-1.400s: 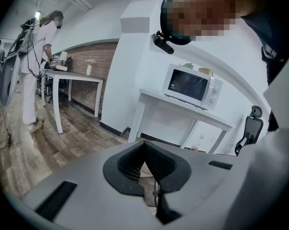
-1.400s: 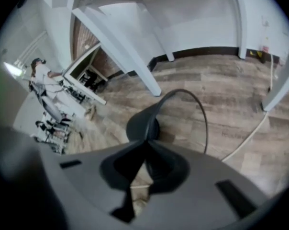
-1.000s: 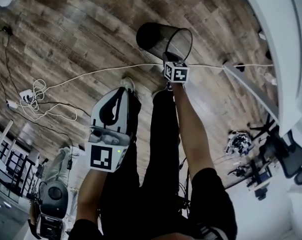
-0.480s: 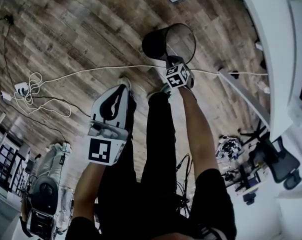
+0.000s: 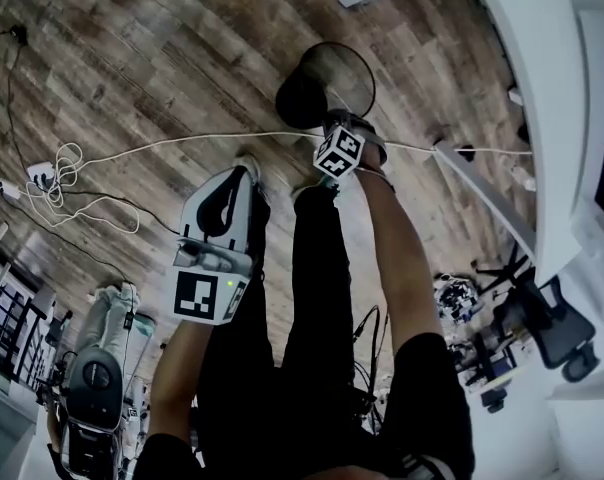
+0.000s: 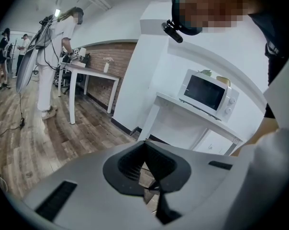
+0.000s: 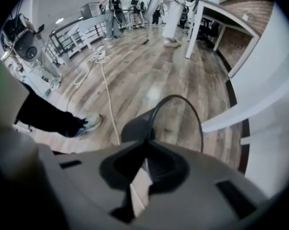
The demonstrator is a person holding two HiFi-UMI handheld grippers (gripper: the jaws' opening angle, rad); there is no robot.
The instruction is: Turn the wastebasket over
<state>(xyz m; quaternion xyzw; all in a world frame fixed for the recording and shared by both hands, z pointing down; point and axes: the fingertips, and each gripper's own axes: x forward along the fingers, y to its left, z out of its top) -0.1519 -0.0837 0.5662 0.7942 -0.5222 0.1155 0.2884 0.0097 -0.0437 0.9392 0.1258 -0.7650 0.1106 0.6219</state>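
1. Wastebasket (image 5: 327,80) first: our right gripper (image 5: 334,120) has its jaws nearly together on the thin wire rim, and the right gripper view shows that rim running straight into the tips.
2. Since a second ago this gripper has rolled. Its marker cube (image 5: 339,152) now shows other faces to the head view.
3. The black mesh wastebasket has swung with it. Its dark body now sits at the lower left of the ring, where before it lay to the upper left.
4. Our left gripper (image 5: 240,180) has hardly shifted beside the left leg; its jaws are together with nothing between them.
5. The wastebasket hangs tilted over the wood floor (image 5: 152,58), just beyond the white cable (image 5: 172,145) and our shoe (image 5: 250,166). We cannot tell whether it touches the boards.
6. A white desk (image 5: 542,58) stands further right.
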